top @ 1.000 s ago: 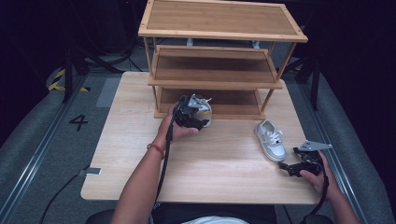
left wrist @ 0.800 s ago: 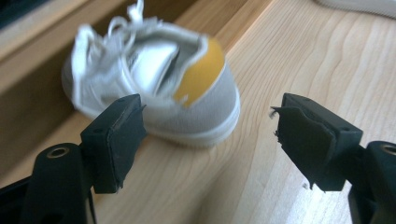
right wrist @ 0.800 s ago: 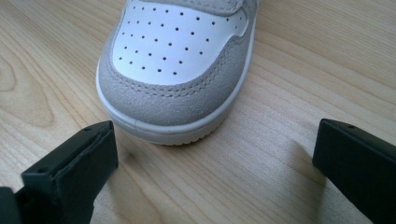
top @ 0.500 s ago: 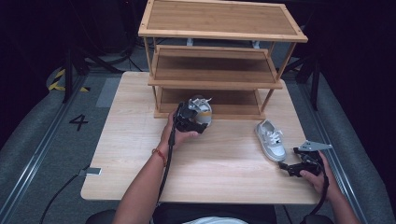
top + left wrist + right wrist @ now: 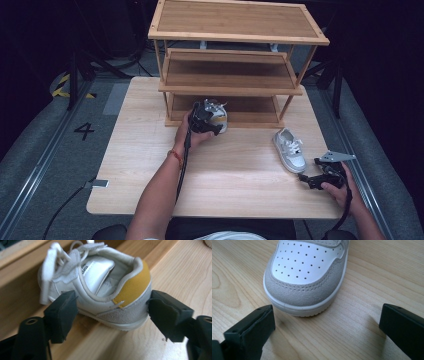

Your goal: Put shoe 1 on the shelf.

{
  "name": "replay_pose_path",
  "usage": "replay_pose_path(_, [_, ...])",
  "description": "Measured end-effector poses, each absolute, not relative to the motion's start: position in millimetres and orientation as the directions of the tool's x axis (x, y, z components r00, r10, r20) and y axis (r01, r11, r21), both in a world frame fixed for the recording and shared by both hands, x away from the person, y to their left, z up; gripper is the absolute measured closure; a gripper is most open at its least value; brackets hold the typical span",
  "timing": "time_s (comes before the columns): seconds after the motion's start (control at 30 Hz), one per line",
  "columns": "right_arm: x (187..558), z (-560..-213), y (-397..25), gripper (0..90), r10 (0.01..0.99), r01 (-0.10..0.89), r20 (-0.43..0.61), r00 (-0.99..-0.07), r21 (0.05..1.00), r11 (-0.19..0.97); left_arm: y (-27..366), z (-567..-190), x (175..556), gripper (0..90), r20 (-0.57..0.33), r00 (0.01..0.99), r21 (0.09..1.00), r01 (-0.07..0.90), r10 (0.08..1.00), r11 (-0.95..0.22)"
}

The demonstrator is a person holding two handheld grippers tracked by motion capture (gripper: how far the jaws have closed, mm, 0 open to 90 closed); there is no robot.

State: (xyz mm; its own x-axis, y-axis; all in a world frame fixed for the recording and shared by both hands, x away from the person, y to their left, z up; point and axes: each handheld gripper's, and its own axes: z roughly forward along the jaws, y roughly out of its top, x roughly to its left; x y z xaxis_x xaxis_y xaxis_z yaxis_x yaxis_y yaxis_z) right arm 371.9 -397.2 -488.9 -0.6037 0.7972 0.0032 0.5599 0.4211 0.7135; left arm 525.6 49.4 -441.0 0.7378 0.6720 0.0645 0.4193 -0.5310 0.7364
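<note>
The left tool [image 5: 206, 121] grips a small shoe [image 5: 100, 287] at the front edge of the rack's [image 5: 235, 90] bottom shelf — its jaws press the shoe's sides near the yellow heel, toe pointing into the rack. The right tool [image 5: 320, 178] rests released on the worktop [image 5: 150, 150], jaws wide apart — just short of the toe of a second shoe [image 5: 308, 277].
</note>
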Motion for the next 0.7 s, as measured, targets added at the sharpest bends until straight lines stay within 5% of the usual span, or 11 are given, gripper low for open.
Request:
replay_pose_path(0.6, [371.7, -488.9, -397.0, 0.5, 0.799, 0.561, 0.004, -0.602, 0.714, 0.419, 47.4, -435.0, 554.4, 32.1, 0.165, 0.738, 0.692, 0.386, 0.655, -0.61])
replay_pose_path(0.7, [371.8, -488.9, -397.1, 0.5, 0.798, 0.561, 0.003, -0.603, 0.713, 0.421, 49.1, -438.6, 561.3, 32.1, 0.102, 0.742, 0.716, 0.408, 0.663, -0.567])
